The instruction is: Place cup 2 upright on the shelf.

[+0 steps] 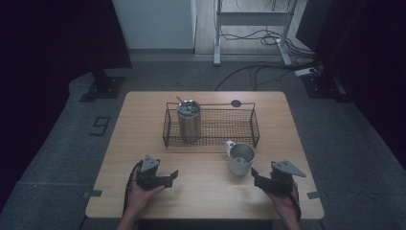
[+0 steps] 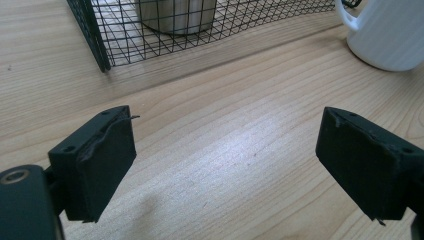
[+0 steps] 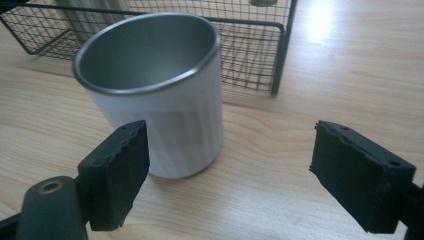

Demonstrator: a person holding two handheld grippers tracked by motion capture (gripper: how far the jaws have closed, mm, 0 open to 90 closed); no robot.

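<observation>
Left gripper (image 1: 168, 177) rests low on the worktop (image 1: 206, 191), jaws wide and empty; the white mug (image 1: 240, 159) stands before the wire basket (image 1: 210, 125); right gripper (image 1: 255, 176) hovers beside it, jaws wide, its view showing the steel interior.

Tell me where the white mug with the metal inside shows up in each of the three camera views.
High view: the white mug stands right of centre on the table, just in front of the wire basket.
Left gripper view: top right corner, cut off by the edge.
Right gripper view: left of centre, behind the near jaw.
Shared landmark: the wire basket behind the mug.
</observation>
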